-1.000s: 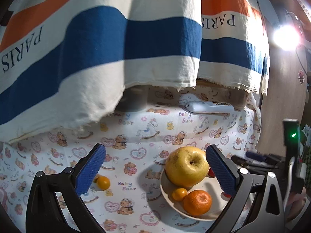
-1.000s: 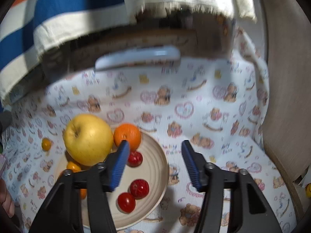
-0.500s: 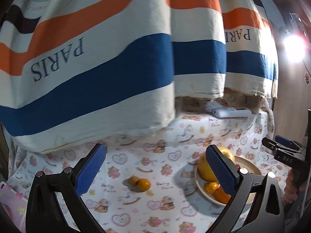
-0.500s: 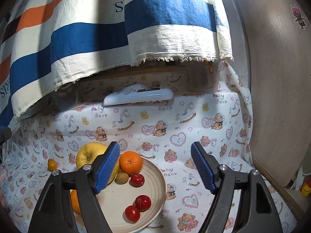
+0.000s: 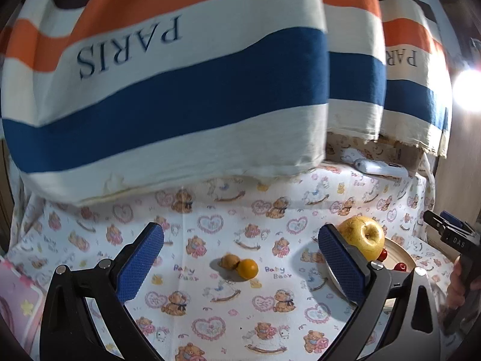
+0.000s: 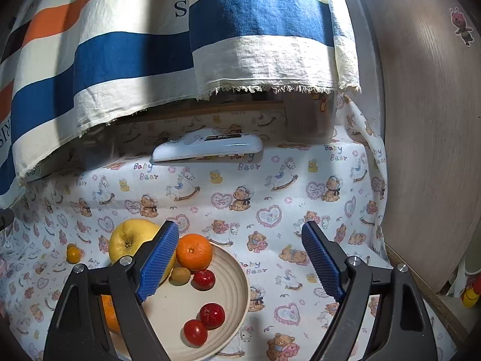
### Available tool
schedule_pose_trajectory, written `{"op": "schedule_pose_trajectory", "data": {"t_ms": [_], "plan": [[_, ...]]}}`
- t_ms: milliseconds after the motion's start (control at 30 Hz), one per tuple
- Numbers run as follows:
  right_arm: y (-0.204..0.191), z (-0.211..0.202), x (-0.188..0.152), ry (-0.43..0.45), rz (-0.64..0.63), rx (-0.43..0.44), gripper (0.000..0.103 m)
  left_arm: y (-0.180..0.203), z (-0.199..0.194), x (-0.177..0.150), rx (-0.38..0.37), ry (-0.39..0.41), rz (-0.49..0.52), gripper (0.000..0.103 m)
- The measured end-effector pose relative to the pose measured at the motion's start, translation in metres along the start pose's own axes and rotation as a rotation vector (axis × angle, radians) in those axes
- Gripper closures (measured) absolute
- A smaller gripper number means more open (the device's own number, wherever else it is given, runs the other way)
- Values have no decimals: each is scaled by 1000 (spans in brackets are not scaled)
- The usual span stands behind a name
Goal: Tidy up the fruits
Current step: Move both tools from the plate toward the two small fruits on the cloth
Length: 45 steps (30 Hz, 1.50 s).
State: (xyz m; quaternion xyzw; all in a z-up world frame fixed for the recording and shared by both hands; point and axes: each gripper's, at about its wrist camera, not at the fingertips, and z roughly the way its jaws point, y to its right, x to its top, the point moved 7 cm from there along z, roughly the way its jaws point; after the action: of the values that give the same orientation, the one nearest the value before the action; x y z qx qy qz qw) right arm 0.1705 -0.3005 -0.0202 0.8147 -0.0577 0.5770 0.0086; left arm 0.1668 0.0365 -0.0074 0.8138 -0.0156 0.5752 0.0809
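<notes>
The left gripper (image 5: 240, 258) stood wide open with nothing between its pads, above the bear-print cloth (image 5: 210, 325). On the cloth ahead of it, between the fingers in the left wrist view, lay a small orange fruit (image 5: 247, 268) touching a brownish fruit (image 5: 229, 262) on its left.

The right gripper (image 6: 237, 263) was opening, and nothing lay between its pads; its left finger (image 6: 157, 263) stood over the near-left part of the plate (image 6: 177, 325). On the plate sat a big yellow apple (image 6: 130, 239) at the far left, an orange (image 6: 194, 251) just right of it, a small brown fruit (image 6: 179, 276) and a red fruit (image 6: 204, 279) beside each other in front of the orange, and two more red fruits (image 6: 212, 316) touching near the plate's near edge. Another orange (image 6: 108, 313) showed partly behind the gripper's left arm. A small orange fruit (image 6: 73, 254) lay on the cloth left of the apple.

A white remote (image 6: 207, 148) lay at the far side, under a hanging striped towel (image 6: 126, 51).
</notes>
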Motion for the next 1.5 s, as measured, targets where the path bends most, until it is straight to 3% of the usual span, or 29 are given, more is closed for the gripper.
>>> {"op": "schedule_pose_trajectory", "data": {"t_ms": [233, 733, 833, 1000, 1133, 1233, 1500], "plan": [[-1, -1, -2, -6, 1, 5, 18, -8, 11, -10, 23, -52, 5, 1], [-15, -6, 2, -8, -29, -12, 18, -30, 5, -8, 81, -26, -55, 1], [-32, -9, 5, -16, -60, 1, 18, -42, 12, -8, 97, -44, -84, 1], [-73, -15, 12, -68, -49, 100, 18, -58, 21, -12, 92, -87, -136, 1], [-108, -12, 14, -148, -26, 184, 18, -65, 18, -11, 110, -56, -138, 1], [-133, -5, 10, -199, -40, 189, 18, -72, 13, -8, 132, -24, -151, 1], [-202, 21, -5, -292, -98, 274, 18, -93, 14, -7, 125, -38, -254, 1]]}}
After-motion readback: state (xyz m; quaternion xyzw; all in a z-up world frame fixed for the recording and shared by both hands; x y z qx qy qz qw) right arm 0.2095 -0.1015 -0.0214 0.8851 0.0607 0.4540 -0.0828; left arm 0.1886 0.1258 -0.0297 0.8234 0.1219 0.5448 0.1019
